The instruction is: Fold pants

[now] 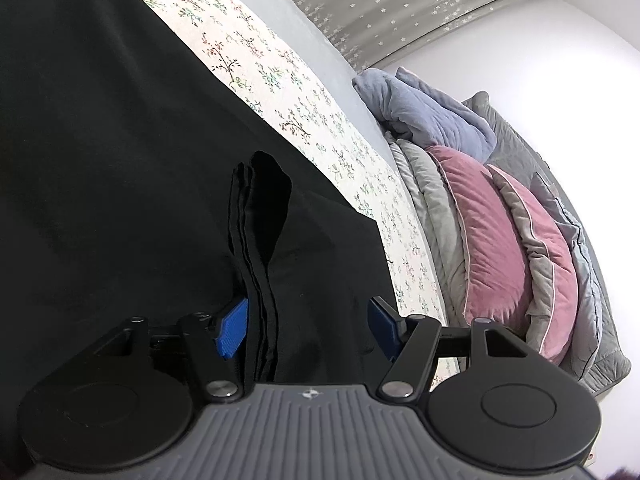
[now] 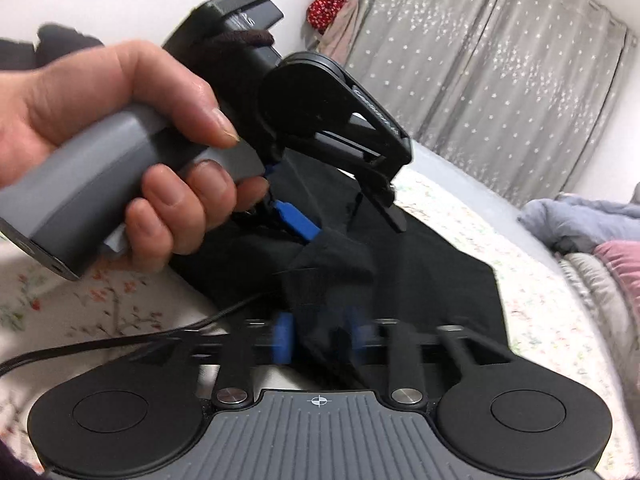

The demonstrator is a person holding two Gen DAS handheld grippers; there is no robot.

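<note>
Black pants (image 1: pixel 120 160) lie spread on a floral bedsheet (image 1: pixel 280 68). My left gripper (image 1: pixel 307 328) stands open over the near edge of the cloth. A raised ridge of layered folds (image 1: pixel 260 240) runs up between its blue pads, close to the left one. In the right wrist view a hand (image 2: pixel 100 100) holds the left gripper (image 2: pixel 352 224) above the pants (image 2: pixel 432 272). My right gripper (image 2: pixel 320 340) is blurred, and its blue pads stand apart with a bunched peak of black cloth (image 2: pixel 332 268) between them.
Pink pillows (image 1: pixel 496 248) and grey and blue quilts (image 1: pixel 420 112) are stacked at the right end of the bed. A grey starred curtain (image 2: pixel 500 60) hangs behind. A black cable (image 2: pixel 120 344) trails across the sheet (image 2: pixel 540 320) at the left.
</note>
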